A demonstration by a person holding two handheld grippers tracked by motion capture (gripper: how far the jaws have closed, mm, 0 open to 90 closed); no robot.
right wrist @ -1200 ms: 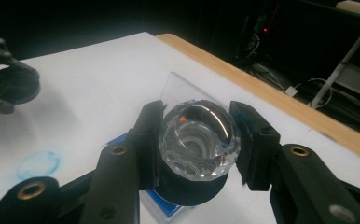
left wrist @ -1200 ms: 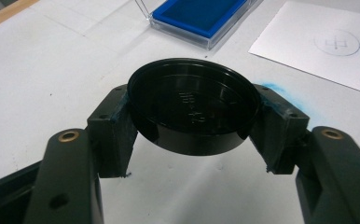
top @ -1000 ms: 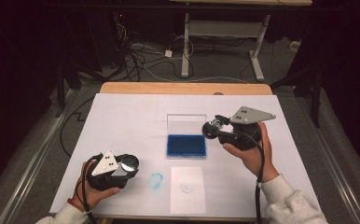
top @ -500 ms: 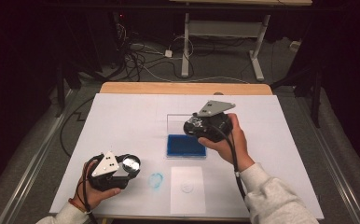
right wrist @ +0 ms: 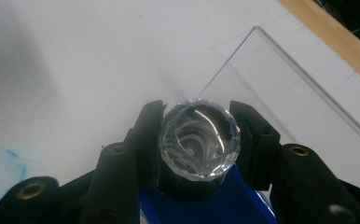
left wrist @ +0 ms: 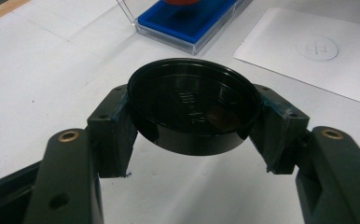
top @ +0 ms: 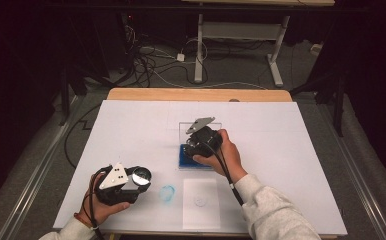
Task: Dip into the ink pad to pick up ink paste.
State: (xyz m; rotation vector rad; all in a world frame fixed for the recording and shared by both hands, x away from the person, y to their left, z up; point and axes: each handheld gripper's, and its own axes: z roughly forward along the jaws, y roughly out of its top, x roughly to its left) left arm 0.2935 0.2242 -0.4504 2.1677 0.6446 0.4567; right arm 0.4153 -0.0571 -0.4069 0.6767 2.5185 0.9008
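At the lower left of the high view, my left gripper (top: 137,178) is clamped on a round black lid (left wrist: 193,106), held by its rim above the white table (top: 131,130). Just right of it a blue smudge (top: 167,194) marks the table, then a white sheet (top: 201,202) with a faint round print. At frame centre, my right gripper (top: 193,145) is closed on a stamp with a clear faceted knob (right wrist: 200,139), directly over the blue ink pad (top: 187,161) in its clear case (top: 216,127).
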